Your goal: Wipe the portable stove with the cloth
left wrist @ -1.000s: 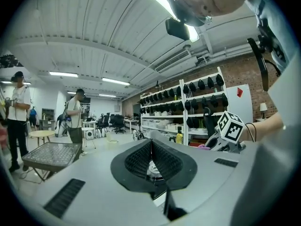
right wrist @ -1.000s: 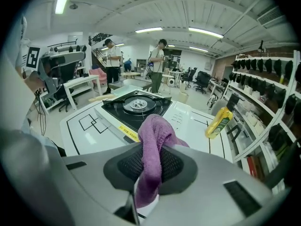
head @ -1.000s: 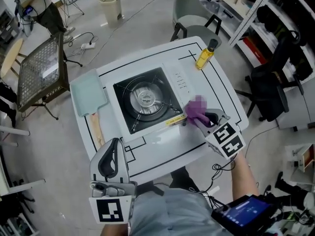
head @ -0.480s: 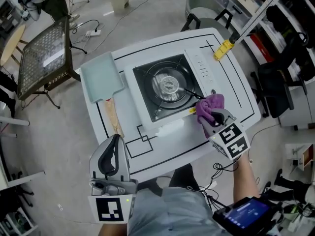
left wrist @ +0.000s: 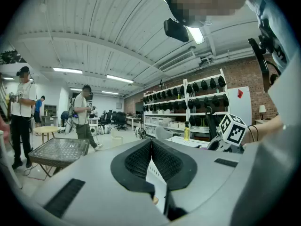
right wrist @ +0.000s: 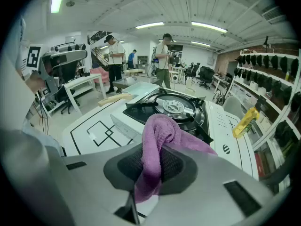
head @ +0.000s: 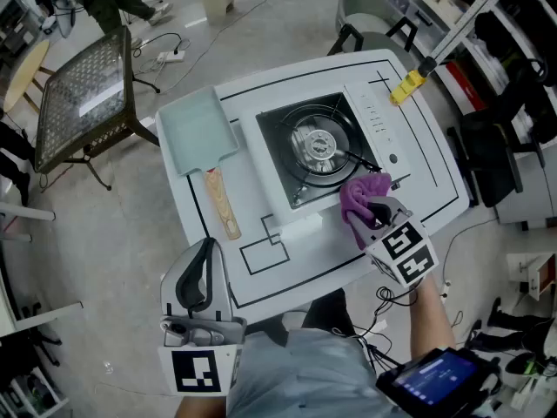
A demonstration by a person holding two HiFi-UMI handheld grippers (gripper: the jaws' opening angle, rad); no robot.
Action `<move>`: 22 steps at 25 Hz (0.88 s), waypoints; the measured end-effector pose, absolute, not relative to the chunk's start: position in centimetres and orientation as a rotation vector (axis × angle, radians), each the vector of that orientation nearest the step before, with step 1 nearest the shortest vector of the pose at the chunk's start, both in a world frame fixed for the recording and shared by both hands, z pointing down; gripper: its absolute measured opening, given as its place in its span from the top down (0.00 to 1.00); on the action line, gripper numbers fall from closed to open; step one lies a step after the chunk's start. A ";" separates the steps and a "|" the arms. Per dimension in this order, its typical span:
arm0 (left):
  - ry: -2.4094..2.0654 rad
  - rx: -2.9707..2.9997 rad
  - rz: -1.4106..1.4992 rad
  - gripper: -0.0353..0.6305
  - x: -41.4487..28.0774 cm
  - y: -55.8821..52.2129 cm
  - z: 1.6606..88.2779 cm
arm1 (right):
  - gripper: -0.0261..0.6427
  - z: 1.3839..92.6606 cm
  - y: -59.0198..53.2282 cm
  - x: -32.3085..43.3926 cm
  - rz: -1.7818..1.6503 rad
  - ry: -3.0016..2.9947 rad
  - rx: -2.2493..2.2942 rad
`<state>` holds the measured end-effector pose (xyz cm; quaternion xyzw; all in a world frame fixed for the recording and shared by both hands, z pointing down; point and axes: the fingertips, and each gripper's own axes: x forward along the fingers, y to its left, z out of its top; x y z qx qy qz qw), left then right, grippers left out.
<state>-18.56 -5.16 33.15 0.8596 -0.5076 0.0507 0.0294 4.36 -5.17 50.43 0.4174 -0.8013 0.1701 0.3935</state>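
Note:
The portable stove (head: 318, 151) stands on the white table (head: 305, 251), a white body with a black burner top and its control panel on the right. My right gripper (head: 372, 207) is shut on a purple cloth (head: 359, 197), which rests at the stove's near right corner. In the right gripper view the cloth (right wrist: 157, 135) bulges out between the jaws of that gripper (right wrist: 154, 166), just before the stove (right wrist: 175, 108). My left gripper (head: 207, 247) hovers over the table's near left edge. Seen from its own camera, the left gripper (left wrist: 151, 149) is shut and holds nothing.
A pale green board (head: 198, 131) with a wooden handle (head: 223, 204) lies left of the stove. A yellow bottle (head: 407, 85) stands at the table's far right corner. A mesh rack (head: 83, 103) stands to the left, a chair (head: 361, 11) behind, shelves (head: 513, 50) to the right. Two people (right wrist: 115, 60) stand beyond.
The head view swung, so the table sits further right in frame. My right gripper carried the cloth from the control panel side toward the stove's near right corner. The left gripper stays shut.

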 end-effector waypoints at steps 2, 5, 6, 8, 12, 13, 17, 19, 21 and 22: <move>-1.567 2.641 0.165 0.92 -19.1 -5.2 33.2 | 0.83 50.3 -5.2 3.7 0.434 -2.038 1.056; -1.565 2.599 0.206 0.92 -20.2 -4.8 34.0 | 0.83 50.3 -5.0 2.6 0.436 -2.047 1.048; -1.565 2.601 0.198 0.92 -20.4 -4.7 33.9 | 0.83 50.3 -4.9 2.2 0.436 -2.049 1.044; -1.569 2.612 0.179 0.92 -21.0 -4.7 33.6 | 0.83 50.2 -4.8 1.2 0.431 -2.054 1.036; -1.579 2.623 0.157 0.92 -22.1 -4.5 33.2 | 0.83 50.2 -4.5 -0.6 0.425 -2.063 1.016; -1.580 2.593 0.183 0.92 -22.6 -4.2 33.7 | 0.83 50.1 -4.4 -1.1 0.424 -2.067 1.010; -1.612 2.593 0.184 0.92 -23.6 -4.1 33.5 | 0.83 50.1 -4.0 -2.9 0.421 -2.087 0.975; -1.622 2.581 0.184 0.92 -24.1 -3.8 33.4 | 0.83 50.1 -3.8 -3.8 0.418 -2.094 0.953; -1.636 2.561 0.186 0.92 -24.8 -3.6 33.5 | 0.83 50.1 -3.8 -4.8 0.414 -2.101 0.931; -1.643 2.549 0.185 0.92 -25.2 -3.4 33.5 | 0.83 50.0 -3.8 -5.2 0.412 -2.104 0.920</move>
